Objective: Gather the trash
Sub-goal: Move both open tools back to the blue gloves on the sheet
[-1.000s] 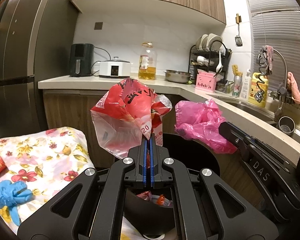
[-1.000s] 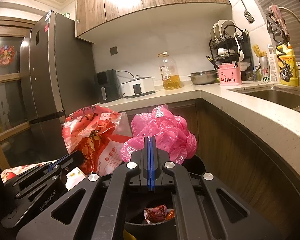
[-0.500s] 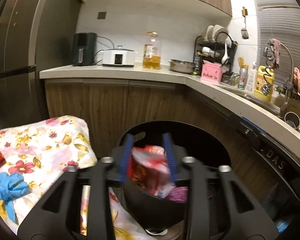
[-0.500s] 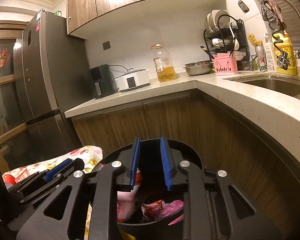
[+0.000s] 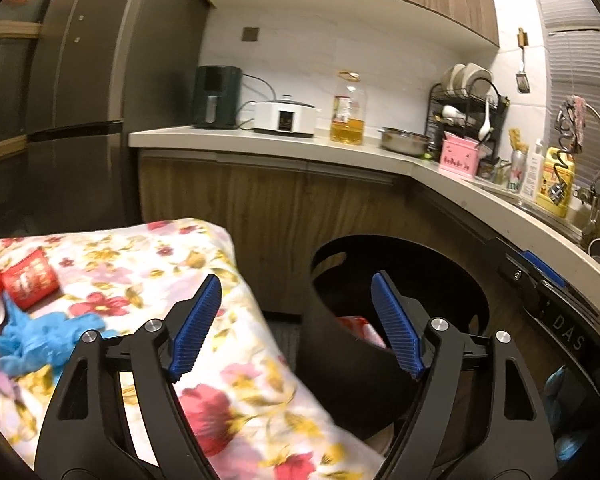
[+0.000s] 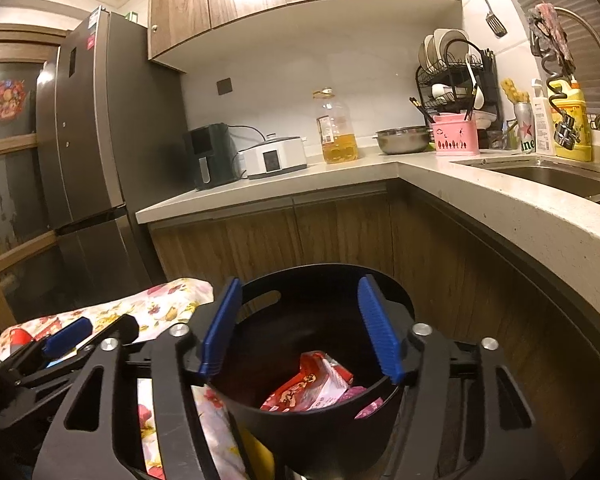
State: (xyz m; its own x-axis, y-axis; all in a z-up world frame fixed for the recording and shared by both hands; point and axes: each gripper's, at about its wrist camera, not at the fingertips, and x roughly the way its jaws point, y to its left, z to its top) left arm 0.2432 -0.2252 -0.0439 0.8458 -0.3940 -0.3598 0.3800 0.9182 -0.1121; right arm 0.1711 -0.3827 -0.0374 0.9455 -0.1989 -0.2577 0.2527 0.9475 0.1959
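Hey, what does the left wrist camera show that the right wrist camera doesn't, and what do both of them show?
Only the left wrist view shows the red cup and blue glove lying on the floral cloth. Only the right wrist view looks down into the bin and shows the red wrapper with pink plastic beside it, plus the sink. Both show the bin, cloth, counter and oil bottle.

L gripper – jaws just opened, empty | R gripper – same, angled slightly down
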